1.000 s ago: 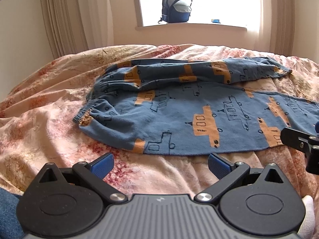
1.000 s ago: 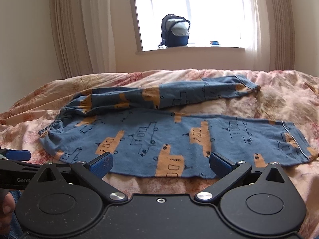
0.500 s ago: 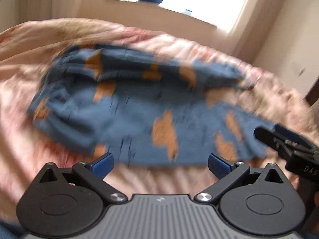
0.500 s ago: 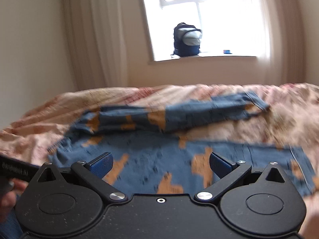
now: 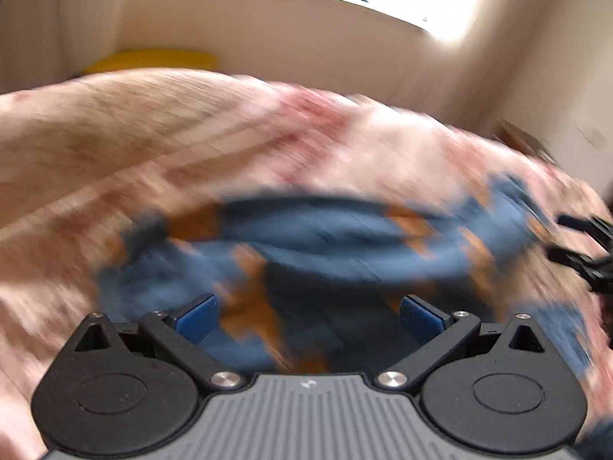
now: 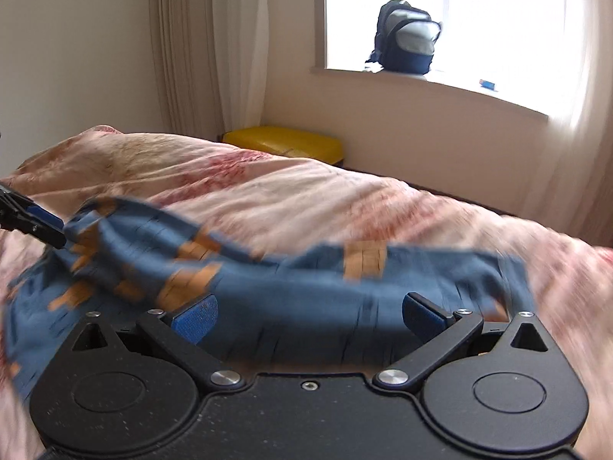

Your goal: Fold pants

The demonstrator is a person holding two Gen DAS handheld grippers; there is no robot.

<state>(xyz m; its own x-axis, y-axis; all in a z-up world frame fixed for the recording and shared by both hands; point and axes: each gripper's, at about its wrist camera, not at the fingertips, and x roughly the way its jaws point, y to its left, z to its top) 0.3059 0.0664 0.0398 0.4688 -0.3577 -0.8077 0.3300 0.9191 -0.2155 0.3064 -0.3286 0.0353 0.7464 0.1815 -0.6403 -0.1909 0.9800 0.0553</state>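
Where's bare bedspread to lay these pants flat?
Bare bedspread lies beyond the pants, toward the wall and the yellow box, and on the right side of the pants. The near side is crowded: pants fill the space before both open hand-held grippers, left and right.

The pants (image 6: 291, 280) lie on the bedspread (image 6: 345, 195), directly ahead of the right gripper's (image 6: 308, 316) fingers and spreading to their left. Beyond the bed, ahead of the fingers, a cushioned stool (image 6: 283, 143) stands against the wall. Above it, further right, a backpack (image 6: 408, 40) sits on the windowsill (image 6: 509, 101).
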